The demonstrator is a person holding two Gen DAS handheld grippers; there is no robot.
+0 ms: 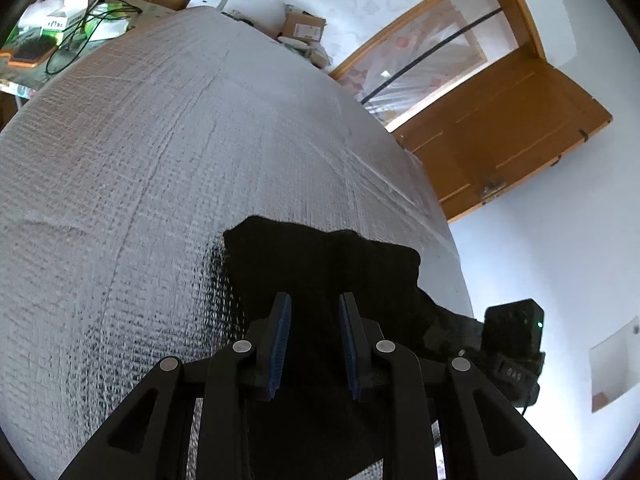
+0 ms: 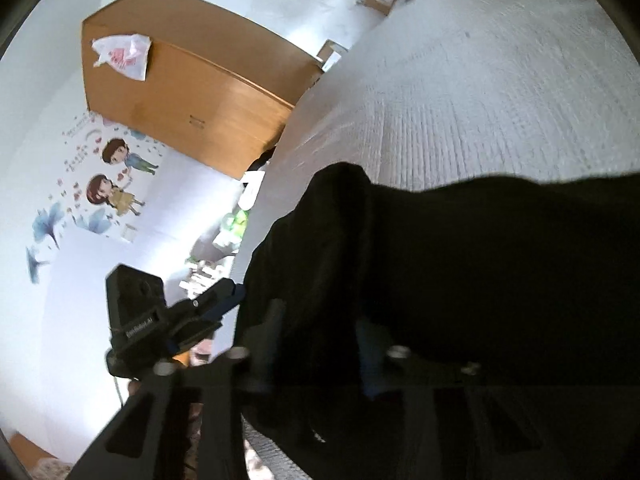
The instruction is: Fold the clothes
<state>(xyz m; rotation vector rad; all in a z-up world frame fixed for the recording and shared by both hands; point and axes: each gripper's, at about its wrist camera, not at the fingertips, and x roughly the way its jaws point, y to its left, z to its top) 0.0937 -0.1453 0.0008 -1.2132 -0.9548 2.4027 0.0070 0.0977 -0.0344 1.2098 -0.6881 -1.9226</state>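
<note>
A black garment (image 1: 320, 256) lies bunched near the right edge of a silver quilted surface (image 1: 160, 160). My left gripper (image 1: 315, 298) has the cloth filling the gap between its blue pads (image 1: 282, 344) and grips a thick fold. The right wrist view shows the left gripper (image 2: 236, 294) at the garment's left edge. There the garment (image 2: 480, 260) drapes over my right gripper (image 2: 320, 316), whose fingers are dark and blurred with cloth between them. Whether they press on the cloth is unclear. The cloth also runs to the right gripper's housing (image 1: 512, 332).
A wooden door (image 1: 500, 128) stands open beyond the surface's right edge. A cluttered desk with cables (image 1: 72, 20) and cardboard boxes (image 1: 304, 26) sit at the far end. A wooden wardrobe (image 2: 192, 92) with a plastic bag (image 2: 120, 54) stands by a stickered wall (image 2: 112, 176).
</note>
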